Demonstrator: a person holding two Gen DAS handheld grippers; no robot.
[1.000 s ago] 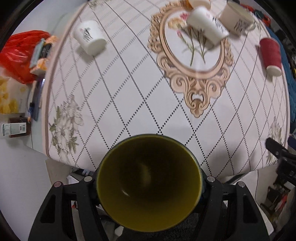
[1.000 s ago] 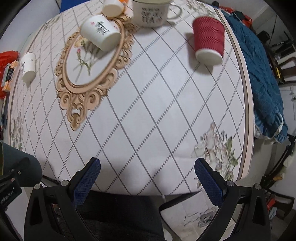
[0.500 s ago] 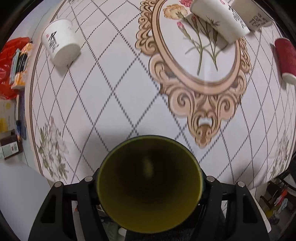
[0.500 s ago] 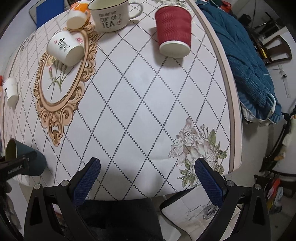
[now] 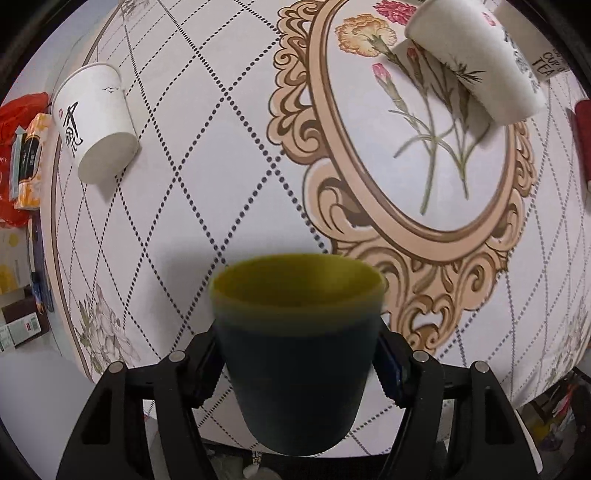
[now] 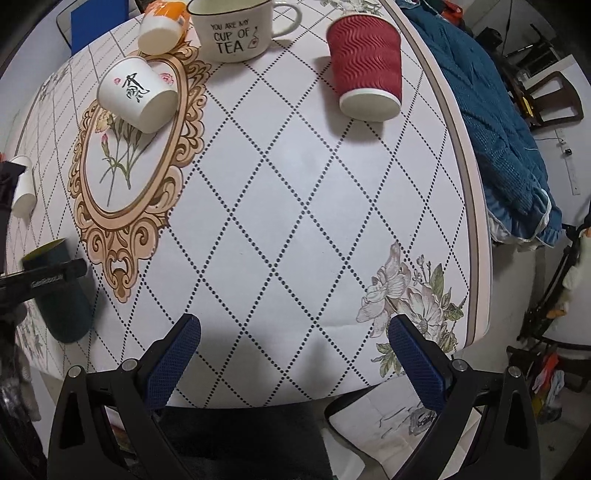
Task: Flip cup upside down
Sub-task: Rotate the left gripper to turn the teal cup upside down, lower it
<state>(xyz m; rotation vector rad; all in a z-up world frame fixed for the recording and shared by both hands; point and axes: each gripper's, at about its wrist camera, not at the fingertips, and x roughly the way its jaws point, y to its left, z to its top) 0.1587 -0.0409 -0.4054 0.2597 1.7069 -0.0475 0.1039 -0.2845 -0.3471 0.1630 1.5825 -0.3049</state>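
Note:
My left gripper [image 5: 297, 363] is shut on a dark teal cup [image 5: 299, 369] with a yellow-green inside. The cup is tilted, its mouth pointing toward the table and away from me, over the near left part of the table. The same cup [image 6: 61, 291] and the left gripper [image 6: 44, 278] show at the left edge of the right wrist view. My right gripper [image 6: 295, 360] is open and empty above the table's near edge.
The patterned tablecloth [image 6: 295, 184] carries a white paper cup [image 5: 94, 122] upside down at left, a white cup [image 6: 138, 94] on the oval motif, a "cup of tea" mug [image 6: 232, 27], an orange-white cup [image 6: 162, 26] and an upside-down red ribbed cup [image 6: 367, 68]. Blue cloth [image 6: 498, 129] lies right.
The left gripper moved forward over the table and turned the teal cup, so I now see its outer wall and rim rather than straight into it. The right gripper moved closer to the table.

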